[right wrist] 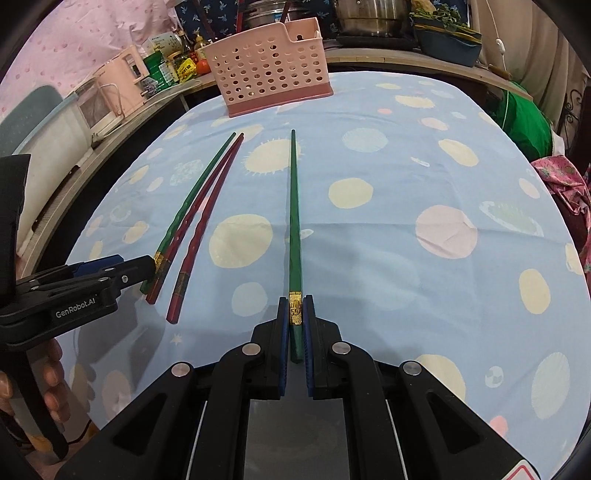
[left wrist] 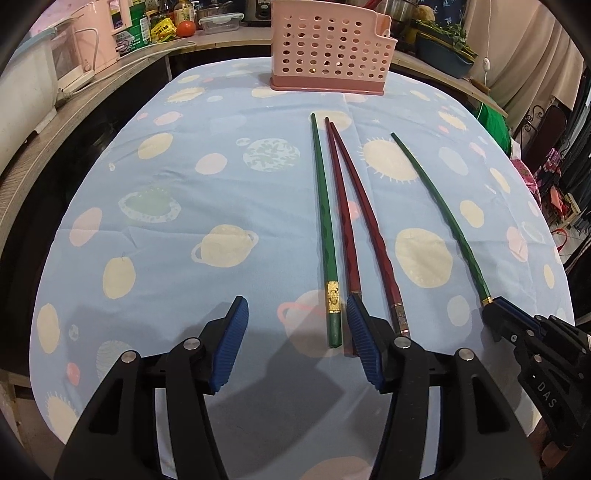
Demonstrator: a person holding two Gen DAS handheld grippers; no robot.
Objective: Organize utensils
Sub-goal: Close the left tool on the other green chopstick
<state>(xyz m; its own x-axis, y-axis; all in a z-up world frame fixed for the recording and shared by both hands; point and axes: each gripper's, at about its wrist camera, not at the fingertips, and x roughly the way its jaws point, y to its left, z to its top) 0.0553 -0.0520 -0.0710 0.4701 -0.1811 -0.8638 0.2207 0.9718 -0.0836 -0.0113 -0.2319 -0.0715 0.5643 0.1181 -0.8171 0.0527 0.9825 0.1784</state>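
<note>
Right gripper (right wrist: 295,325) pinches one green chopstick (right wrist: 294,221) at its near gold-banded end, tip resting far along the table (right wrist: 369,258); a grip that far back could let it pivot or slip when lifted toward the pink basket (right wrist: 269,66). Left gripper (left wrist: 295,339), spread and empty, straddles the other green chopstick (left wrist: 325,221) beside two red chopsticks (left wrist: 354,221), so closing risks nudging the red ones.

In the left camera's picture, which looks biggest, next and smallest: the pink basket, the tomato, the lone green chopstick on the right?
1. Pink basket.
2. Lone green chopstick: longer across the picture, but far thinner and nearer, so unsure.
3. Tomato, smallest.
</note>
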